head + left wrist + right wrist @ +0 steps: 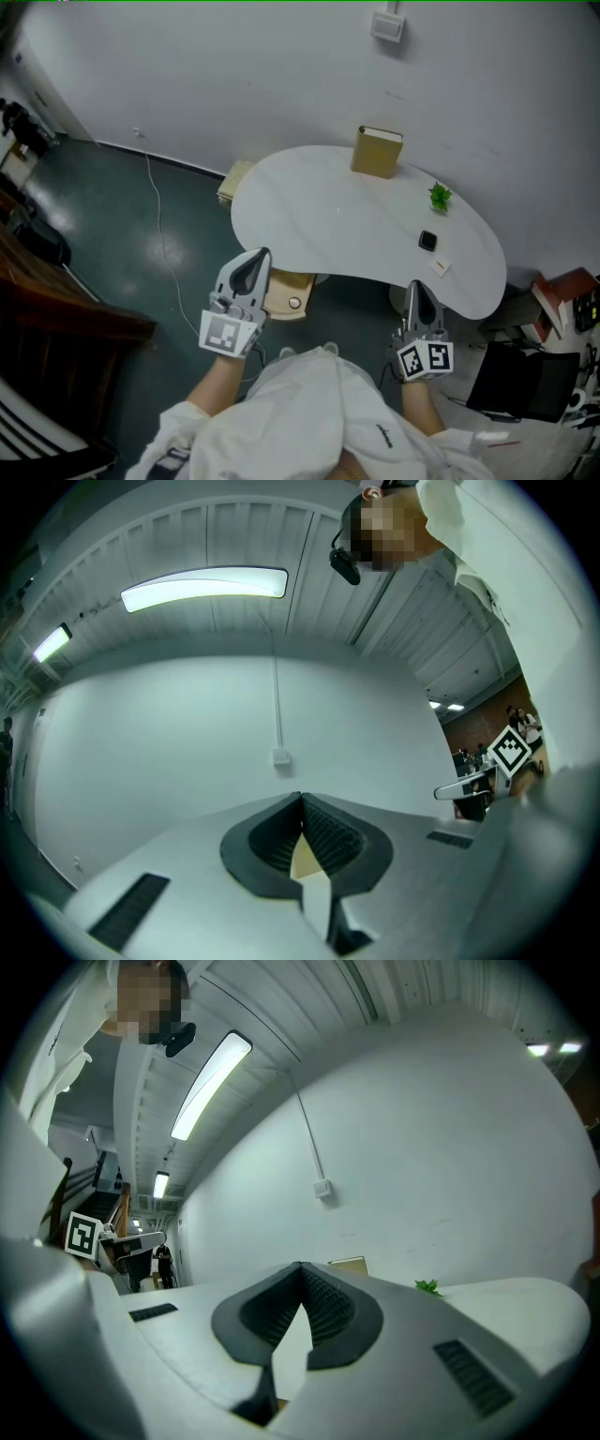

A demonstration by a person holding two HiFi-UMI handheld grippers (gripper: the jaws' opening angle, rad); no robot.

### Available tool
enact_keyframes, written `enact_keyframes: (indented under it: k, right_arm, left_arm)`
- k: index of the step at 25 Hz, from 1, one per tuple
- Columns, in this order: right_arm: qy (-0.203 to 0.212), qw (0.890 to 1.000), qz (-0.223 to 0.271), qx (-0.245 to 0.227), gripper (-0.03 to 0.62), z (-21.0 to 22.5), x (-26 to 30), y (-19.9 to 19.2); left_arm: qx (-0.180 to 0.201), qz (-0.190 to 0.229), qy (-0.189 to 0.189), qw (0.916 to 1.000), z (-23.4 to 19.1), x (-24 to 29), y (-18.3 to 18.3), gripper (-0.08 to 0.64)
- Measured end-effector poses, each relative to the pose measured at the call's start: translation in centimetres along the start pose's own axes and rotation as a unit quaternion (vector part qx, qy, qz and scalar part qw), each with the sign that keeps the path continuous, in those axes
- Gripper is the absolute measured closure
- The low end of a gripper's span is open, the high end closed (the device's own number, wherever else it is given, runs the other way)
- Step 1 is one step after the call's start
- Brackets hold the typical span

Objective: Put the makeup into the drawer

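Fingers (328, 832) of left gripper (260, 256) and right gripper (412, 287) meet empty, seemingly idling at the near edge of the table (328, 216), makeup (427, 240) farther off.

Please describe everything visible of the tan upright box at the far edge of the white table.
The tan upright box is rectangular, with plain khaki faces that look like cardboard or cloth and a paler top; it may be a thick book. It looks closed and stands straight on the far edge of the white curved table, near the white wall. Whether it touches the wall I cannot tell.
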State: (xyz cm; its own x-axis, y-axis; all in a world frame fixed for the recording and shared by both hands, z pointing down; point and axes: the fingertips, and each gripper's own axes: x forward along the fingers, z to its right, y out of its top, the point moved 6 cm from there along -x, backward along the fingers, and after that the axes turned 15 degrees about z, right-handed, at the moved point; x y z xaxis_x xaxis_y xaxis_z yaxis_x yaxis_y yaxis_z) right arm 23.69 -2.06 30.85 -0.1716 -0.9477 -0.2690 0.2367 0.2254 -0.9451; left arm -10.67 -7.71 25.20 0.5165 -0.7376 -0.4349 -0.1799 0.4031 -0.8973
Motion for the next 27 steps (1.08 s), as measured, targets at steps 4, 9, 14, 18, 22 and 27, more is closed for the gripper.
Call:
enact_keyframes:
  k: [4,9,14,18,22,27]
  right_arm:
    - [0.003,1.000,-0.006,-0.006,0.575,-0.1,0.1,-0.1]
    - [-0.001,1.000,-0.010,-0.006,0.575,-0.1,0.1,-0.3]
    - [0.003,1.000,-0.012,-0.006,0.575,-0.3,0.3,-0.3]
    - [0.007,1.000,-0.013,-0.007,0.575,-0.5,0.3,-0.4]
    - [0.006,1.000,-0.016,-0.006,0.575,-0.7,0.5,-0.6]
    - [0.011,1.000,-0.017,-0.008,0.575,-1.1,0.7,-0.7]
  left_arm:
    - [-0.001,-0.001,0.001,1.0000,0.0,0.0,-0.1,0.534]
    - [-0.004,-0.001,0.001,1.0000,0.1,0.1,-0.1,0.534]
    - [-0.005,-0.004,0.000,1.0000,0.0,0.1,-0.2,0.534]
    - [-0.006,-0.008,-0.002,0.9999,0.1,-0.1,-0.5,0.534]
    - [-0.006,-0.011,-0.008,0.9999,0.0,-0.1,-0.8,0.534]
    - [-0.004,-0.012,-0.014,0.9998,-0.2,-0.1,-1.1,0.534]
